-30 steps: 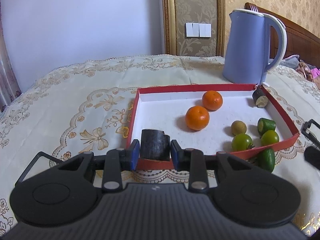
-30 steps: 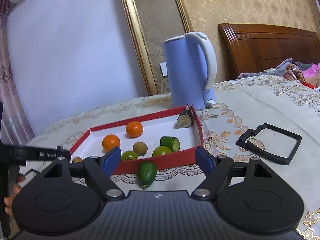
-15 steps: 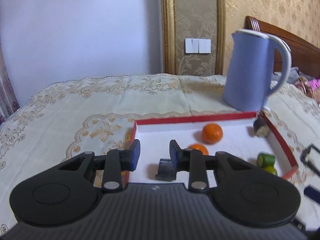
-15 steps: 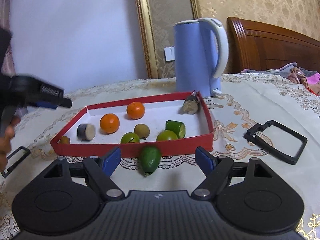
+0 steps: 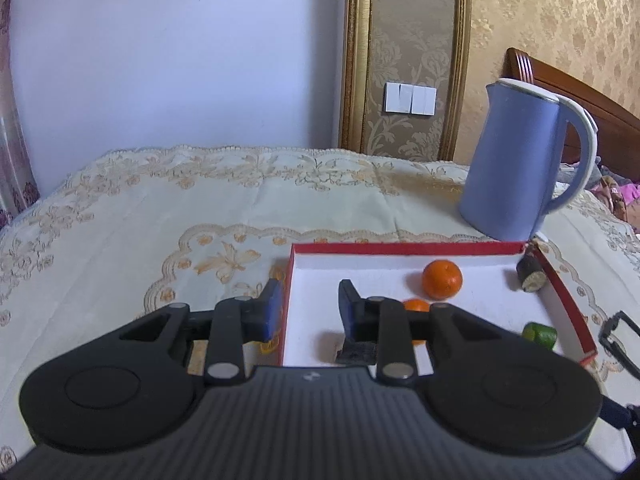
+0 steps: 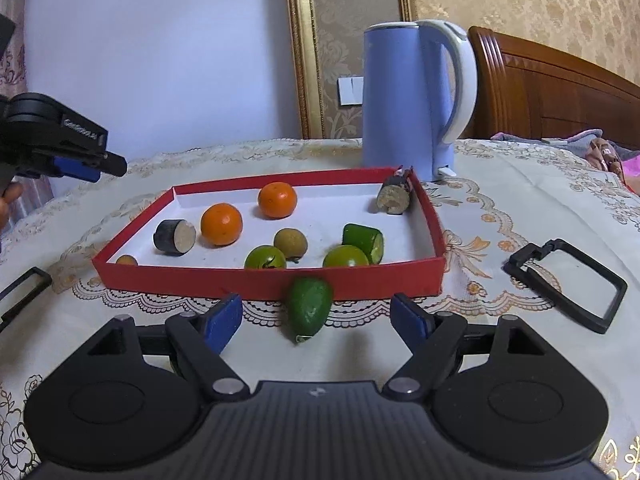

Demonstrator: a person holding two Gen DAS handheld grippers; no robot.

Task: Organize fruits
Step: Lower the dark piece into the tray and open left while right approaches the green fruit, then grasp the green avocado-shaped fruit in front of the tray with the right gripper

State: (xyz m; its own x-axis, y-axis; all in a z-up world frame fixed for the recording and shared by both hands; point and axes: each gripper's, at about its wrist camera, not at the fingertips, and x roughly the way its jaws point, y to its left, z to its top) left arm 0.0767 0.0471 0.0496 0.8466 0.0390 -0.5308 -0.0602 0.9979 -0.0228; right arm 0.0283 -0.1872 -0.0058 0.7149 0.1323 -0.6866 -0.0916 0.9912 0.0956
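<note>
A red-walled white tray (image 6: 264, 286) holds two oranges (image 6: 221, 224), two green round fruits (image 6: 265, 258), a brown fruit (image 6: 291, 242), a cut green piece (image 6: 363, 240) and two dark cane pieces (image 6: 174, 237). A green avocado-like fruit (image 6: 310, 307) lies on the cloth just in front of the tray, between my open right gripper's (image 6: 318, 316) fingers. My left gripper (image 5: 308, 308) is open and empty, raised over the tray's left end; the dark piece (image 5: 356, 352) it let go lies below it. The left gripper also shows in the right wrist view (image 6: 76, 162).
A blue kettle (image 6: 412, 100) stands behind the tray's far right corner. A black rectangular frame (image 6: 568, 284) lies on the cloth right of the tray, another (image 6: 20, 292) at the left. A wooden headboard (image 6: 552, 88) is behind.
My left gripper opened, dropped the dark cane piece into the tray's left end, and rose and drew back. My right gripper moved closer to the avocado-like fruit, fingers still wide.
</note>
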